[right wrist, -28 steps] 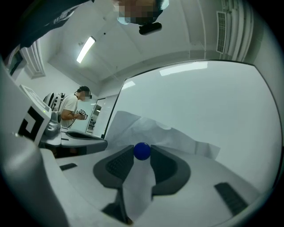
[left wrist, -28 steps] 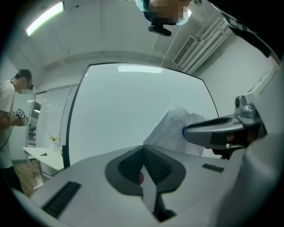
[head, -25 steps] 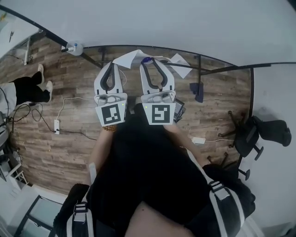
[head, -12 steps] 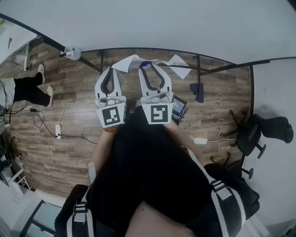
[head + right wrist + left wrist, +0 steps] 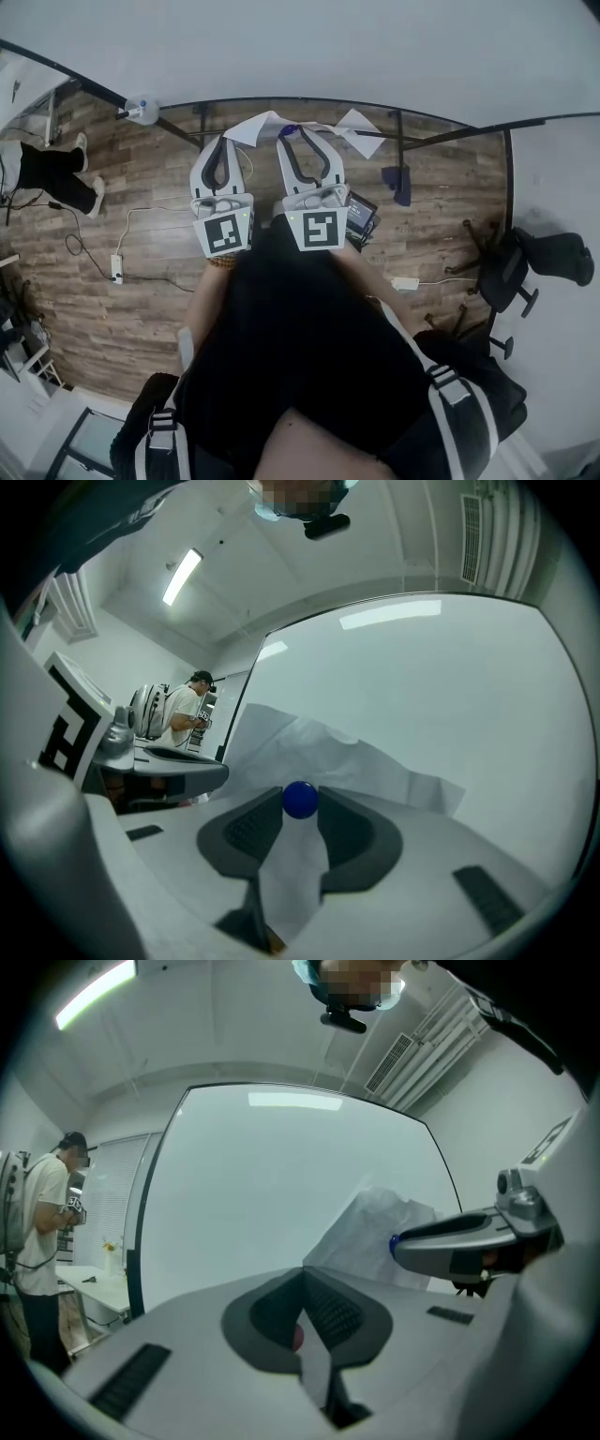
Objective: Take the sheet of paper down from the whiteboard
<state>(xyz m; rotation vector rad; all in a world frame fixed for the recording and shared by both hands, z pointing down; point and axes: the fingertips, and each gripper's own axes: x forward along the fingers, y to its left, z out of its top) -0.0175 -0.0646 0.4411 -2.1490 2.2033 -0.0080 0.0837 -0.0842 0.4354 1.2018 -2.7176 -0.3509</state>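
Fingers (image 5: pixel 267 1312) of the left gripper (image 5: pixel 305 1277) were pinched shut on the crumpled white sheet of paper (image 5: pixel 375 1232). Right gripper (image 5: pixel 300 813) clamped a round blue magnet (image 5: pixel 300 799), paper trailing between its jaws, bunched before the glossy whiteboard (image 5: pixel 422 696).

Down below, brown wood-plank floor (image 5: pixel 141 234) fills the view, and a black wheeled office chair (image 5: pixel 525 267) sits off at the right. A white power strip (image 5: pixel 115 264) lies at the left, its cable snaking across the planks. At the far left stands a pair of legs in black trousers and pale shoes (image 5: pixel 52 173). Over by the side, a bystander in a dark cap and white T-shirt (image 5: pixel 42 1222) looks down at something in hand. Overhead, a long ceiling strip light (image 5: pixel 183 576) glows.
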